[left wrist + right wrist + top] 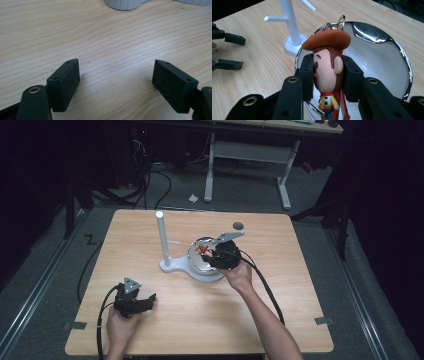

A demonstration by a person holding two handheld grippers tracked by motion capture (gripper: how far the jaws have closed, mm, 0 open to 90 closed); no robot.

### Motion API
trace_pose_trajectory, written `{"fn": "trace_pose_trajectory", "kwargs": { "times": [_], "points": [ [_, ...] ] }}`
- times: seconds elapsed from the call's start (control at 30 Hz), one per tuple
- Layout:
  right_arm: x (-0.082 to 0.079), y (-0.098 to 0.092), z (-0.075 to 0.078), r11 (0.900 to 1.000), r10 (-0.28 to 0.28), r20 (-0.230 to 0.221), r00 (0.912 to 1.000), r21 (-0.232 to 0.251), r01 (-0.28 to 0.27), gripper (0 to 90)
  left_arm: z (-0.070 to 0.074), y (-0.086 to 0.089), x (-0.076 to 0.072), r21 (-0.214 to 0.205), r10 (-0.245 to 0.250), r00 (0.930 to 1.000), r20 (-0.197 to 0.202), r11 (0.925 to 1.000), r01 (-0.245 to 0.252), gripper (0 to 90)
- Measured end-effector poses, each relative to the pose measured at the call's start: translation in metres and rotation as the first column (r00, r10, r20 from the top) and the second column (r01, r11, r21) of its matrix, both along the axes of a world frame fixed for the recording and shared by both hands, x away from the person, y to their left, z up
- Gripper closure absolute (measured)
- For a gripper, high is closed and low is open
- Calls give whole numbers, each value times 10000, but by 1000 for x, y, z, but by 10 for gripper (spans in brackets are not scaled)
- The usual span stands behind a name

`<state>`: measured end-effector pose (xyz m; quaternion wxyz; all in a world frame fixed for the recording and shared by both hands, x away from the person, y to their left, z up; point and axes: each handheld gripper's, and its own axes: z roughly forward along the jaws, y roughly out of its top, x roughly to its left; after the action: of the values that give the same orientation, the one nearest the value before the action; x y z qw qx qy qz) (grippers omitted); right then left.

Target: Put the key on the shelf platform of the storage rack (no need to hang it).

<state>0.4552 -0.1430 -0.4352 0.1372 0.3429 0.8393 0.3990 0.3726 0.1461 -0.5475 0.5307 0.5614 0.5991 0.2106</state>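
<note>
A cowboy figure keychain (328,65) with a brown hat, gold rings and a red strap is clamped by its head between the black pads of my right gripper (328,77), which is shut on it. It hangs over a shiny silver bowl (387,67). From above, the right gripper (220,256) sits at the bowl (197,262), next to a white peg stand (162,237). My left gripper (134,301) rests near the table's front left. Its jaws stand wide apart over bare wood, open (116,82), nothing between them.
The wooden table (280,285) carries the stand's white base (123,4) near the middle. A small dark round mark (238,226) lies at the back right. Cables trail from both grippers over the front edge. Dark floor, cables and a desk frame (245,150) lie beyond.
</note>
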Motion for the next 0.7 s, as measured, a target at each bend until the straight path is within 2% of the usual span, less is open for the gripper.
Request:
{"fn": "trace_pose_trajectory", "kwargs": {
  "times": [0.7],
  "points": [
    [16,8,-21,9971,-501,-556,9972,-602,467,659,0,0,0,-6,5,10000,4,10000,-5,224]
  ]
}}
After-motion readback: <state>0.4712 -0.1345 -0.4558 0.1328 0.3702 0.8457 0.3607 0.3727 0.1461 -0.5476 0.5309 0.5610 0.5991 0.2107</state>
